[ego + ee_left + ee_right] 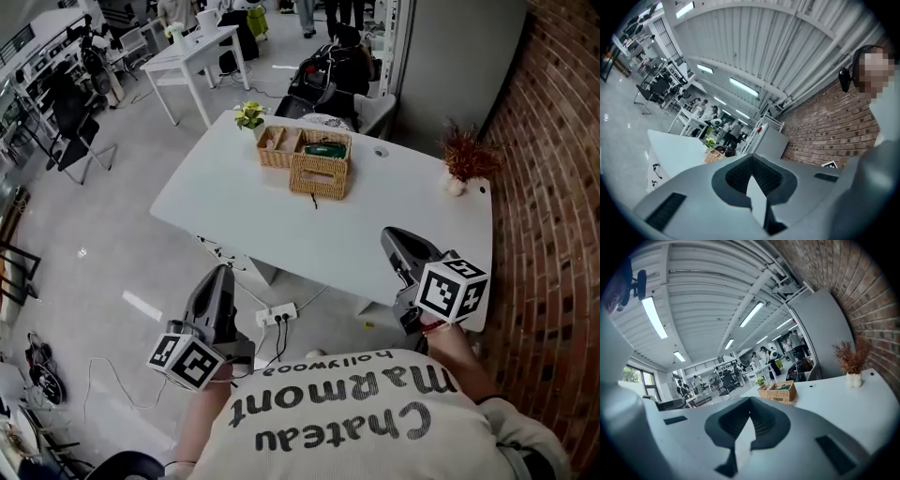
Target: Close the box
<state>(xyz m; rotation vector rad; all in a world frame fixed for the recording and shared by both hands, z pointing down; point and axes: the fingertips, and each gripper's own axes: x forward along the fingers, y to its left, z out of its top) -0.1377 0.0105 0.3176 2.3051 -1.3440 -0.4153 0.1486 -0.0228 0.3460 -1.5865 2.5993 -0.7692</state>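
Observation:
A wicker box (319, 175) stands at the far side of the white table (234, 211), its lid section (279, 146) lying open beside it and something green (325, 148) inside. It shows small in the left gripper view (714, 156) and in the right gripper view (778, 392). My left gripper (220, 274) hangs below the table's near edge, over the floor, shut and empty (752, 172). Over the table's near right corner my right gripper (394, 238) is also shut with nothing in it (750, 416). Both are well short of the box.
A small green potted plant (249, 114) stands just behind the box. A vase of dried brown twigs (464, 159) sits by the brick wall (553, 187) on the right. A power strip (277, 316) with cables lies on the floor under the table. Desks, chairs and people are further back.

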